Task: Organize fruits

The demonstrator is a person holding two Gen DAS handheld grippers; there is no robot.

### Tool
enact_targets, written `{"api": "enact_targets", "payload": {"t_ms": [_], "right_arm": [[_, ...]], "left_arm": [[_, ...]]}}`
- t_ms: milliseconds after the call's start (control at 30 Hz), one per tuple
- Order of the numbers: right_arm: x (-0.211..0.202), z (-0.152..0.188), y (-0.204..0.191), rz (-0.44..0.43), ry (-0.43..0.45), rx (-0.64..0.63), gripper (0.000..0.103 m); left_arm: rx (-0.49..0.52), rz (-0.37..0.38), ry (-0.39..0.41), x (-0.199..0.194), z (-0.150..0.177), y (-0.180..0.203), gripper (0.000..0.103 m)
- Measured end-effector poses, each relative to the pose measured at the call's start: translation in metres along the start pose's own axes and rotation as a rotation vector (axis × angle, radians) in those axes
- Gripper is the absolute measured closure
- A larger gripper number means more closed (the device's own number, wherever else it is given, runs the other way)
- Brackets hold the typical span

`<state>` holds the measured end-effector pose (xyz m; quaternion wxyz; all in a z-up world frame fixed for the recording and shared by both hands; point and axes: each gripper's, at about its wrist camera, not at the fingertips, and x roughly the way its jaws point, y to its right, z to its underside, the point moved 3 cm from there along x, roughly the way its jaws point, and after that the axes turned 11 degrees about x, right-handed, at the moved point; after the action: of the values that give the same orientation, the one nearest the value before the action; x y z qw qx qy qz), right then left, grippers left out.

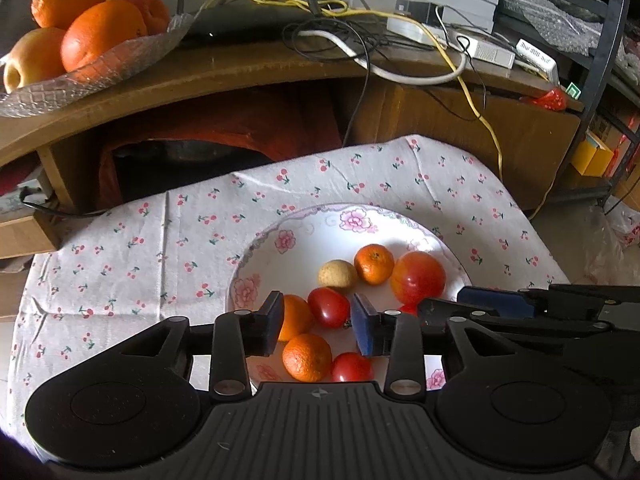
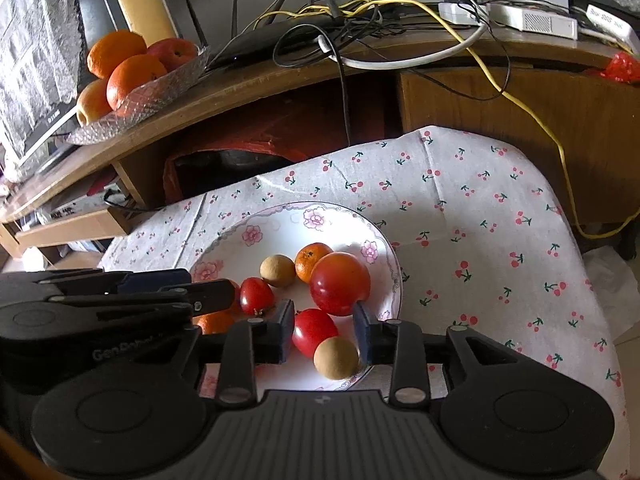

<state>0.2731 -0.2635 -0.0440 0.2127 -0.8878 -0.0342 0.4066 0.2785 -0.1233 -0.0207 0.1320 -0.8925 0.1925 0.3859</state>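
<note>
While hovering over the near-left part of the flowered plate [image 1: 256, 248], keeping the left gripper [image 1: 320, 320] released and grasping nothing. Framing a small red fruit [image 1: 329, 307] between the blue pads [image 1: 362, 330], with a near mandarin [image 1: 307, 358] lying just nearer and an orange fruit [image 1: 296, 316] peeking out beside the left pad. Lying farther in on the plate: a tan round fruit [image 1: 337, 274], a far mandarin [image 1: 374, 263] just beside it on the right, and a large red fruit [image 1: 418, 278] farther right again.

Reaching in alongside from the right, the right gripper [image 2: 326, 328], likewise hanging released over the plate's near-right part and clasping nothing. Showing between its pads in the right wrist view: an oval red fruit [image 2: 314, 331] and a tan ball [image 2: 336, 358] resting against it near the rim; whether touching either pad, cannot tell.

Sitting under the plate, a cherry-print cloth [image 1: 160, 240] draping a low table. Standing well apart, far and to the left on a wooden shelf [image 1: 240, 76]: a glass dish [image 1: 100, 76] carrying big oranges [image 1: 102, 34] and a yellowish apple [image 1: 34, 56]. Trailing across the far right of that shelf, a tangle of cables [image 1: 340, 36].
</note>
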Motion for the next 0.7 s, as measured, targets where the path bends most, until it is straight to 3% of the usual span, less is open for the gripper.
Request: {"api": "enact_targets", "payload": {"t_ms": [400,533,700], "right_arm": [[-0.012,0.004,0.002,0.032,0.026,0.026,0.065],[-0.023,0.012,0.003,0.049,0.021,0.028,0.065],[-0.044,0.022,-0.002,0.044,0.029,0.025,0.065]], "left_arm": [[0.024,-0.050,0.036,-0.018,0.006,-0.006,0.033],[0.022,-0.059,0.045,-0.030,0.013,-0.007,0.031],[0.038,-0.089,0.057,-0.049,0.025,-0.002,0.020]]}}
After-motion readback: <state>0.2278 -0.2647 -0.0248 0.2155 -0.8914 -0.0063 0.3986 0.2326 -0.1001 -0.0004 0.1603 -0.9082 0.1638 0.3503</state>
